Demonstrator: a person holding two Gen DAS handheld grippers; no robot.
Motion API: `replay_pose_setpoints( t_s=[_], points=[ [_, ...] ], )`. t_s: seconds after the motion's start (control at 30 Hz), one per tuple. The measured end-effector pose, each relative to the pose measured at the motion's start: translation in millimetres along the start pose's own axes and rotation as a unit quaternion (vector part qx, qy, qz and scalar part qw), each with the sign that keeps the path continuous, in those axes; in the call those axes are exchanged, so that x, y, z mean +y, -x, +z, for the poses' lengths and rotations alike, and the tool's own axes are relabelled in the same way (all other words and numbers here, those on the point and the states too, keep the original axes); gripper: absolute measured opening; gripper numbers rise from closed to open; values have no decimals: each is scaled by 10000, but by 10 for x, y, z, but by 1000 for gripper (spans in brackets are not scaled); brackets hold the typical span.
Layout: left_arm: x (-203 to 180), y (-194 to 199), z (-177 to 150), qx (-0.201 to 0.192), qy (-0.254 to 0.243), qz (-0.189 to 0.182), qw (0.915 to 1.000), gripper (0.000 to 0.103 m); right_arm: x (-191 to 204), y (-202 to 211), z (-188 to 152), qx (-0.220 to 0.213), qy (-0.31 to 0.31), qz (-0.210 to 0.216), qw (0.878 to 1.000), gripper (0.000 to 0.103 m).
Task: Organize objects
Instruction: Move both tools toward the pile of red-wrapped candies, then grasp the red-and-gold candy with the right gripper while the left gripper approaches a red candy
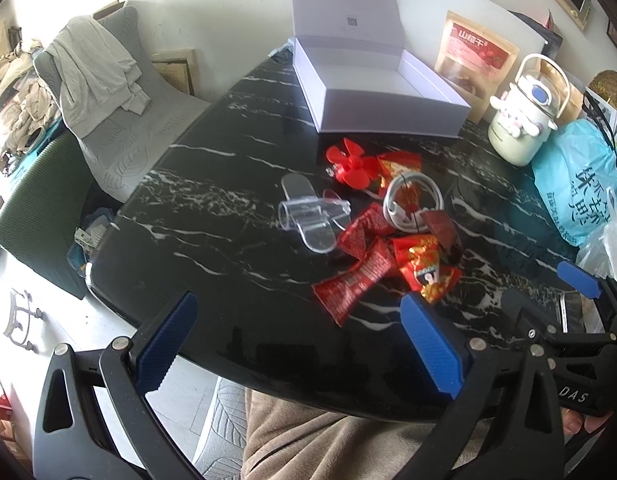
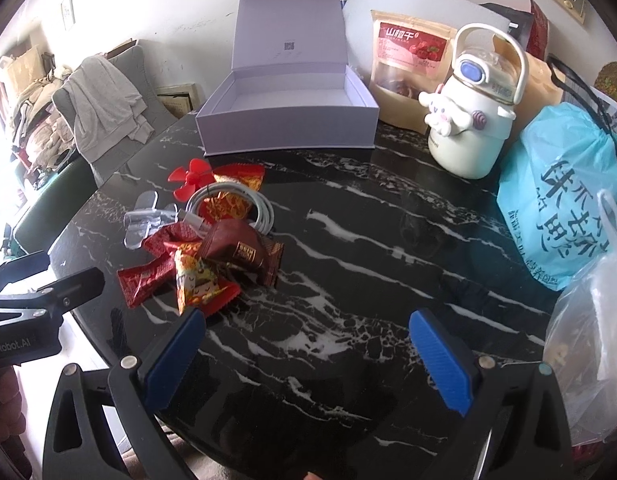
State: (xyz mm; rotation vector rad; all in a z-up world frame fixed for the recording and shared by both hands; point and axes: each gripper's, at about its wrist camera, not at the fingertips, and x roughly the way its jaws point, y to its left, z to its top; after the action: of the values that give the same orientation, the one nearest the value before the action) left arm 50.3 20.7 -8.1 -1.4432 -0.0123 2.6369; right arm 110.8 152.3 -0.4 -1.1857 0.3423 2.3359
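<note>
Left wrist view: the left gripper (image 1: 300,340) hangs spread and empty over the near edge of the black marble table (image 1: 228,216); the snack packets (image 1: 388,256), coiled white cable (image 1: 412,200) and red fan (image 1: 350,162) lie ahead, the open white box (image 1: 388,108) beyond.

Right wrist view: the right gripper (image 2: 308,356) is spread, empty; the pile lies far left.

Black marble table (image 2: 348,240): wide bare stretch at centre and right of right wrist view, open path toward white box (image 2: 288,120), lid up, interior bare. Clutter pile at left-centre: snack packets (image 2: 196,276), coiled white cable (image 2: 244,208), red fan (image 2: 190,184), clear plastic stand (image 1: 308,212), all touching or overlapping. Right edge blocked by white bottle (image 2: 468,136), blue bag (image 2: 564,200), clear plastic bag (image 2: 592,352). Snack pouch (image 2: 408,60) stands behind the box.
</note>
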Motion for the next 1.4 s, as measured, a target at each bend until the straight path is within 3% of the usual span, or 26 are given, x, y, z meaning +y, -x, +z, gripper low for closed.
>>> replay_pose_setpoints(
  t_s=[0.53,0.93,1.4],
  points=[
    [60,-287,-167,220,-61,-270,9994,102,85,-268,-143,360,169,609,9973,96],
    [115,-419,-122,257,-382,-314,9984,99,275,-465,-88,445,424,975,9933,83],
    [212,-523,-15,376,-300,-356,9982,99,506,-537,13,388,843,1279,9874,48]
  ],
)
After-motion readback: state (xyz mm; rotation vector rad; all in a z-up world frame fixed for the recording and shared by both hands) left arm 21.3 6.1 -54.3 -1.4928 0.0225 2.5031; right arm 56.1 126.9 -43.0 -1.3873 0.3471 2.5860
